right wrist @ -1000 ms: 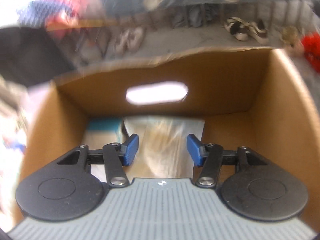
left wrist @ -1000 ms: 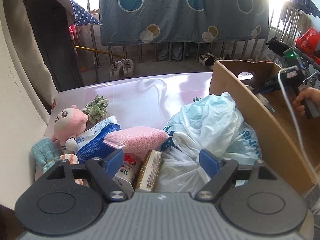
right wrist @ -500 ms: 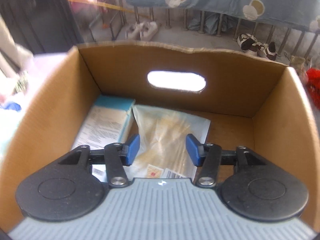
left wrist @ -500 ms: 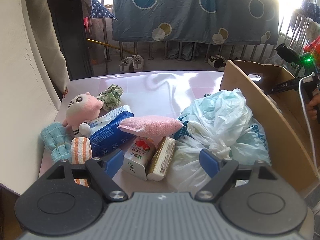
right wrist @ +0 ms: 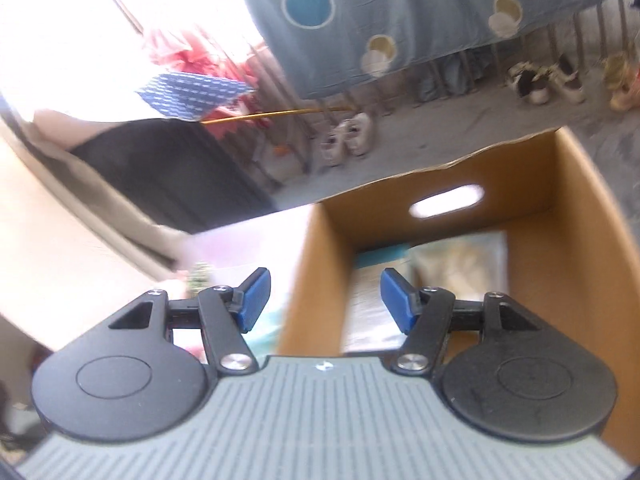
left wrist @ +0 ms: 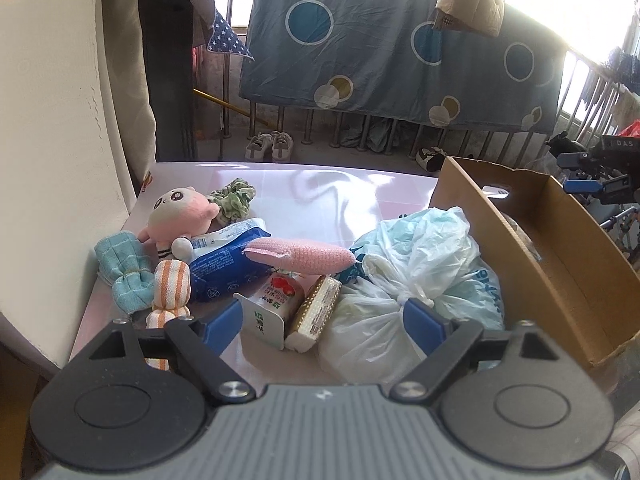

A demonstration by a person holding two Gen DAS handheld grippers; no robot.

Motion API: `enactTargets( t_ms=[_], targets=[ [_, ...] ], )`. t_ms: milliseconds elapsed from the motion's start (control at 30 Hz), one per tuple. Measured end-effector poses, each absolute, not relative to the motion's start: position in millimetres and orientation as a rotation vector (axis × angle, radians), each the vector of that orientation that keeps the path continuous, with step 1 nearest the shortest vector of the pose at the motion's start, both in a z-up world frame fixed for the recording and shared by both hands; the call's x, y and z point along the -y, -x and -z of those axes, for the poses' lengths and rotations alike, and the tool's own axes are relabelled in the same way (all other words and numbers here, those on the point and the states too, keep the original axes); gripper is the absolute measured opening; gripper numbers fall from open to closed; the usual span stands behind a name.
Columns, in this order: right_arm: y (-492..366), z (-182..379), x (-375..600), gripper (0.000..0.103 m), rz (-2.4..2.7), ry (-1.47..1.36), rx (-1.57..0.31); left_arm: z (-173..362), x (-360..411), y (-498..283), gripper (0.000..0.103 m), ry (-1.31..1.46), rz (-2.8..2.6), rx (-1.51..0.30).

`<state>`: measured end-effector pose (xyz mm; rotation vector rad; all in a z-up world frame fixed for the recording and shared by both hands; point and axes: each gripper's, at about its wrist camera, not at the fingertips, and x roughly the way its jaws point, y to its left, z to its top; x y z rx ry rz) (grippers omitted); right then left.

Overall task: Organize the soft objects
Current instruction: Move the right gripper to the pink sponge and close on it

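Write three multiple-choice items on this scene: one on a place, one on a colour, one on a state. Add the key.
1. Where does the cardboard box stand relative to the plastic bags?
A. left of them
B. right of them
C. on top of them

2. What colour is the scrunchie behind the plush toy?
A. green
B. red
C. black

3. How is the left tool?
A. shut on the sponge
B. shut, empty
C. open, empty

Key: 1 B, the left wrist view shows the box at the bags' right; 2 A, its folds are green and white; 3 C, its blue fingers stand wide apart, gripping nothing.
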<state>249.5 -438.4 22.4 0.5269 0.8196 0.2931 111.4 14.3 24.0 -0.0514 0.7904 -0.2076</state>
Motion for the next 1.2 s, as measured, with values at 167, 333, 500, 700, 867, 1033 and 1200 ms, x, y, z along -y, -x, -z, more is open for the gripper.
enactTargets(
  t_ms=[167,333,500,700,867,1033,1200],
  targets=[
    [-234,-42,404,0.061,-0.384,-0.625,-0.846,-29,-22,-97,0.09,0.076,0.203,-0.774],
    [-226,-50,355,0.061,-0.461,-0.644,-0.903,-32,-35,-86,0.092,0.092,0.191,-0.755],
    [-231,-55,311,0.061,-0.522,-0.64,-0.956,-29,-53,-79,0.092,0.106,0.164,-0.734],
    [-254,-45,267,0.061,-0.569,-0.663,-1.019,-18,-78,-90,0.092,0.158,0.142,-0.726],
    [-290,-18,230,0.061,-0.571,-0.656,-1.099,-9,-89,-116,0.088,0.203,0.153,-0.733],
    [-340,23,196,0.061,-0.524,-0.66,-1.21,1,-91,-156,0.075,0.268,0.185,-0.755],
    [-388,68,168,0.061,-0.461,-0.635,-1.304,15,-88,-208,0.063,0.346,0.167,-0.82]
  ],
)
